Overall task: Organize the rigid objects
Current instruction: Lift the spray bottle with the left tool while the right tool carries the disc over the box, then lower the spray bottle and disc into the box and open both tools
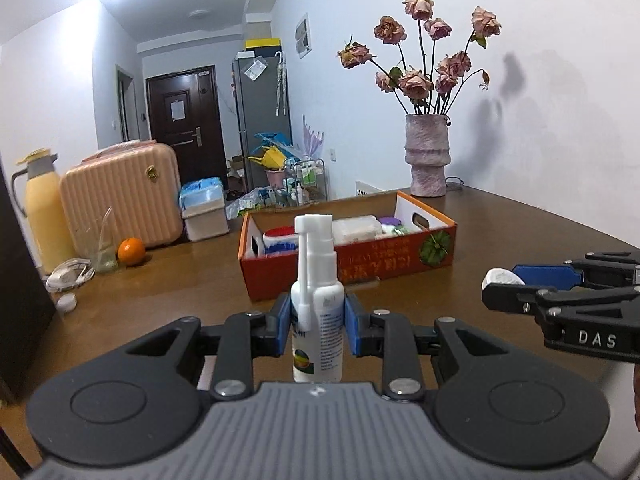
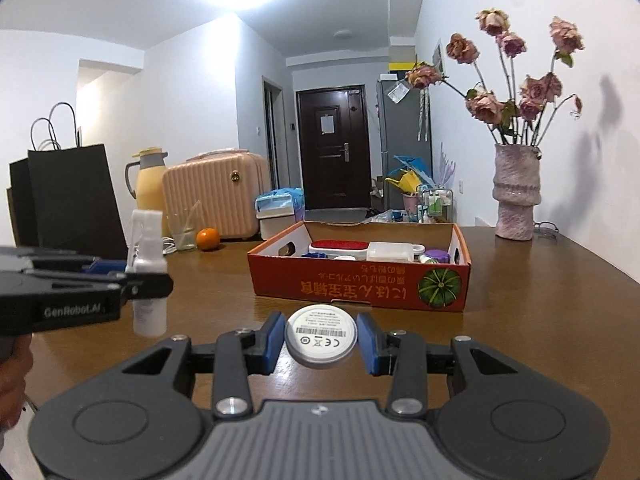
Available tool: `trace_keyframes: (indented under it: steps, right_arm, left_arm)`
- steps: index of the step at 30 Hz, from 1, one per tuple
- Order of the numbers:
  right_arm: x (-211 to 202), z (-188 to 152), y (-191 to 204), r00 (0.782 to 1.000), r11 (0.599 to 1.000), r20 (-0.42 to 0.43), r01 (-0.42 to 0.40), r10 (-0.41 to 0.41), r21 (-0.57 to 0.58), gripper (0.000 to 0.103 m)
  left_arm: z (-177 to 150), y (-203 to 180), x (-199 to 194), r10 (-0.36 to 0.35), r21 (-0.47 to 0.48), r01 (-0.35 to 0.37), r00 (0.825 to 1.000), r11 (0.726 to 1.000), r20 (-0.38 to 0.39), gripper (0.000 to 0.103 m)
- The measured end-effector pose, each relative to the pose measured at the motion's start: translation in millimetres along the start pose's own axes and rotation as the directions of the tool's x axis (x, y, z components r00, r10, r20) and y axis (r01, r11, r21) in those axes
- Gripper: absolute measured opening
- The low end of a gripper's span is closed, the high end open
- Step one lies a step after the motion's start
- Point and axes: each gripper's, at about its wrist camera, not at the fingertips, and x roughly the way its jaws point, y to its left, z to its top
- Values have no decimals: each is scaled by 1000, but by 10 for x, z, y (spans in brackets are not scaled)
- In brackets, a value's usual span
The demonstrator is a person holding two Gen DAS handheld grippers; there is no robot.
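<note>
Reading "DAS" on right claw [image 1: 504, 284]; "GenRobot.AI" on left claw [image 2: 148, 280].

The spray bottle [image 1: 317, 312] is white, as is the round disc [image 2: 320, 335]. The box [image 2: 360, 286] is orange-red with a green pumpkin print, on a glossy brown bench [image 1: 540, 232]. Each black tool carries blue pads [image 1: 283, 322].

The spray bottle [image 1: 317, 312] has its base hidden behind the left gripper's body, and its label print is too small to read. In the right wrist view it is blurred. The round white device [image 2: 320, 335] carries unreadable fine print. Inside the cardboard box [image 2: 360, 284] the near wall hides the items' lower parts.
</note>
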Motion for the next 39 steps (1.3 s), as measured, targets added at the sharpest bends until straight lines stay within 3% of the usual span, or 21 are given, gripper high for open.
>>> trace_keyframes:
  steps: [7,12,17,22,25,28,30,33,36,39]
  right_arm:
    - [659,491,-252,999,998,13,-33,33,-46,38]
    - [1454,868,-493,999,997,-25,-46,44,-67,39]
    - [2248,1060,-667,992,995,-114,-67,58,-73,39]
    - [2927,956,-769,971,993,-231,-81,59,-86,38]
    - [3184,882,-820,960,992,-278,-66,34,-106,39]
    - [3373,847,-938,956,998,-293,-43,24,-56,40]
    - [3386,846,-1003,960,998,-277,-53,46,-18,39]
    - [3372,848,-1010,965,998,-259,-50,43,-22,51]
    - [3363,852,-1016,966,998,-253,-56,49,-19,51]
    - [3338,883,-1030,969,999,-246,-42,37,-16,51]
  left_arm:
    - [596,156,938,-13,106,14,1000,994,-7,28]
    - [885,252,1875,-20,158,40,992,987,-123,28]
    - [938,277,2707,-80,139,120,962,983,-263,28]
    - [764,163,3318,-105,197,190,920,962,-377,28]
    - [665,110,3521,-125,227,233,905,946,-406,28]
    - [634,128,3652,-182,175,276,889,945,-420,32]
    - [639,161,3674,-197,158,279,896,947,-398,34]
    - [658,213,3665,-204,143,278,898,950,-391,46]
    - [670,267,3629,-213,131,282,898,950,-384,58]
    - [702,312,3586,-180,126,243,908,962,-379,60]
